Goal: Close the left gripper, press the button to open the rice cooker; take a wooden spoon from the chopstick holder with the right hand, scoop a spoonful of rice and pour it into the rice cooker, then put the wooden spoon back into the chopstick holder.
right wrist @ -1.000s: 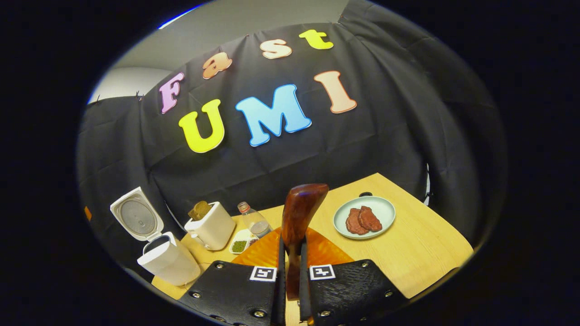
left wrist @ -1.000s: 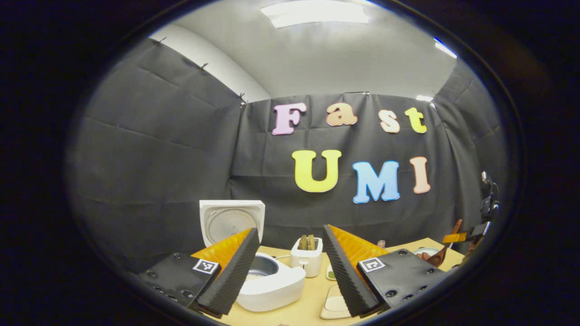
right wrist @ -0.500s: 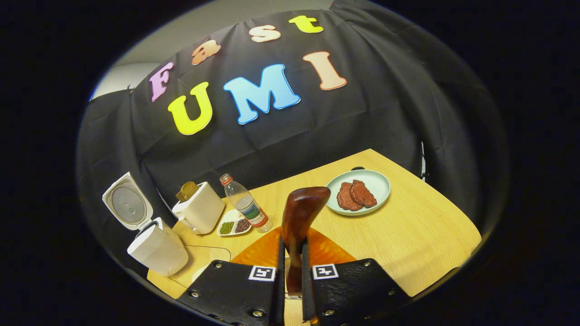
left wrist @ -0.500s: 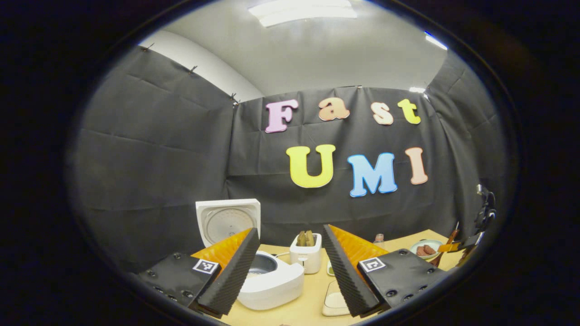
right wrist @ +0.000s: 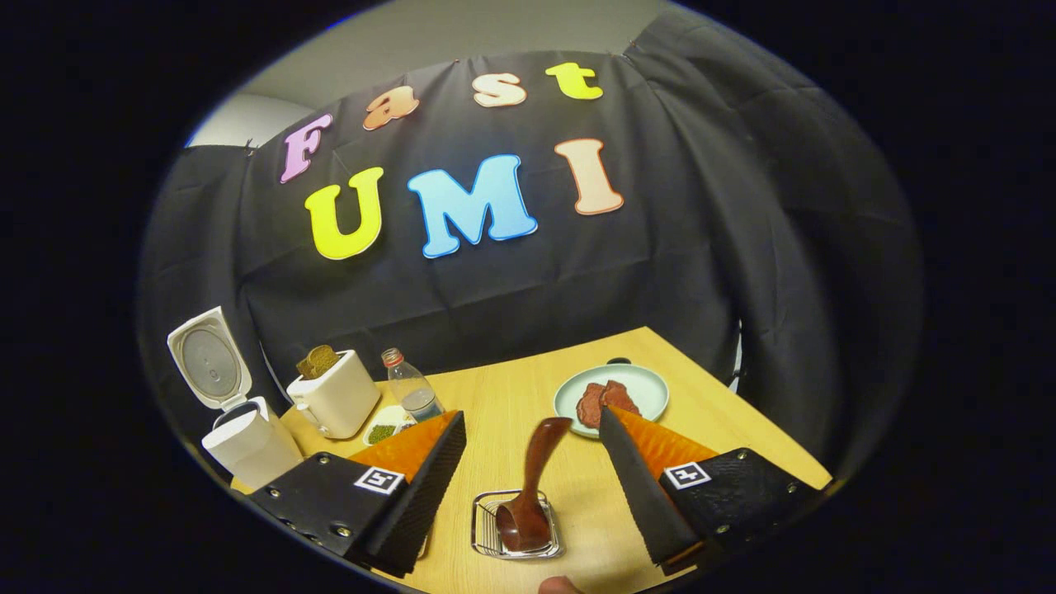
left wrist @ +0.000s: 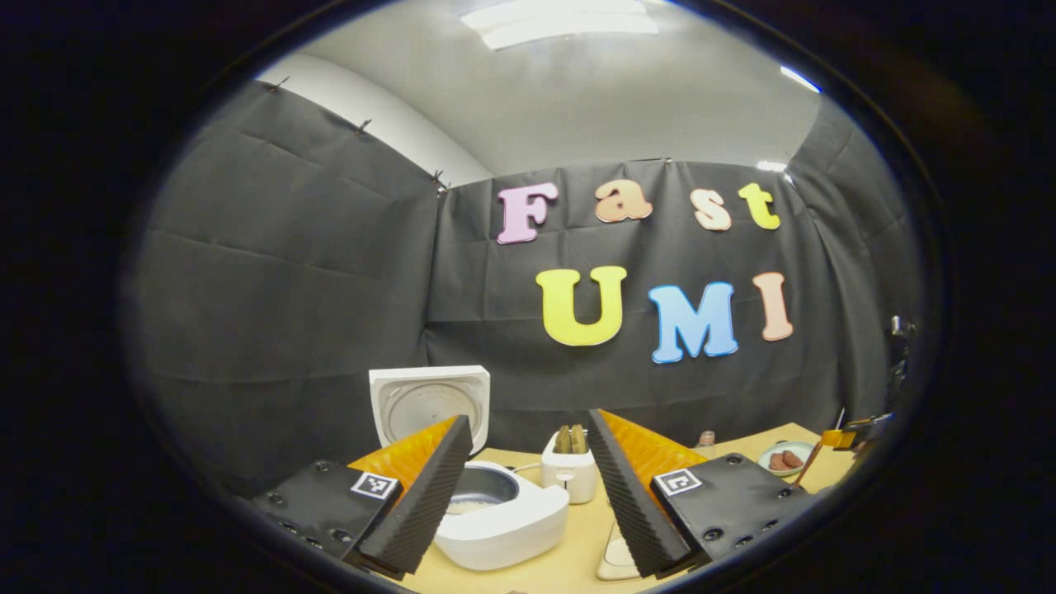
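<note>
In the right gripper view the dark wooden spoon point(right wrist: 536, 470) stands bowl-down in the small wire chopstick holder point(right wrist: 487, 540), its handle leaning up to the right. My right gripper point(right wrist: 532, 419) is open, its fingers apart on either side of the handle and not touching it. The white rice cooker point(right wrist: 243, 445) stands at the far left with its lid point(right wrist: 206, 363) raised. In the left gripper view my left gripper point(left wrist: 528, 419) is open and holds nothing. The open rice cooker point(left wrist: 516, 520) lies just beyond its left finger, with the lid point(left wrist: 429, 403) upright behind.
A white toaster point(right wrist: 334, 396) with bread, a plastic bottle point(right wrist: 408, 389) and a small dish of beans point(right wrist: 384, 431) stand along the back of the wooden table point(right wrist: 742, 445). A pale green plate point(right wrist: 643, 388) of meat slices sits back right. The toaster point(left wrist: 569, 472) stands behind the cooker.
My right gripper has opened and let go of the spoon, which now stands in the wire holder. The left gripper has barely shifted and stays open.
</note>
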Tool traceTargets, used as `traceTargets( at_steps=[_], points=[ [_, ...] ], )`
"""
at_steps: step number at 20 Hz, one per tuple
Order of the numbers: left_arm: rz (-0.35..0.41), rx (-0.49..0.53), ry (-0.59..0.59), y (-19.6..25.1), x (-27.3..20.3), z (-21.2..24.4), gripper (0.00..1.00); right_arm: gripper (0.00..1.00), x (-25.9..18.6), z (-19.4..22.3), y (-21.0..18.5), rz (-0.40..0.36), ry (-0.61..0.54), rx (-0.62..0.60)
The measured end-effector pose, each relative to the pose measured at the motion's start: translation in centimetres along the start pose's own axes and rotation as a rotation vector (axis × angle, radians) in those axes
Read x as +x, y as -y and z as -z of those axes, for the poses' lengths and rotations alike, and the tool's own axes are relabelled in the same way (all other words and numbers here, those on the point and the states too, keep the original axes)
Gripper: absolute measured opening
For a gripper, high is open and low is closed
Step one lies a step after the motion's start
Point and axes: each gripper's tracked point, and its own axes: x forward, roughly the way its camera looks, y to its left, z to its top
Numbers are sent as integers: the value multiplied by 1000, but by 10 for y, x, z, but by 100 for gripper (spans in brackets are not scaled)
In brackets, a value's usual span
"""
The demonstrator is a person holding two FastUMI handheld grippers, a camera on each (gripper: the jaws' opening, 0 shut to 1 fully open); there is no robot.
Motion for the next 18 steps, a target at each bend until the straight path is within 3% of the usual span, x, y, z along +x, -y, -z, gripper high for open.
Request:
traceTargets(
  at_steps=[3, 10, 18],
  points=[
    [-22, 15, 2, -14, 17, -3, 97, 99, -16, -21, -3, 16, 53, -54],
    [-111, 58, 15, -70, 78, -15, 99, 99, -59, -63, -17, 59, 157, -47],
    [-182, 39, 10, -130, 171, -26, 99, 99, -91, -82, -32, 136, 223, -69]
  ],
)
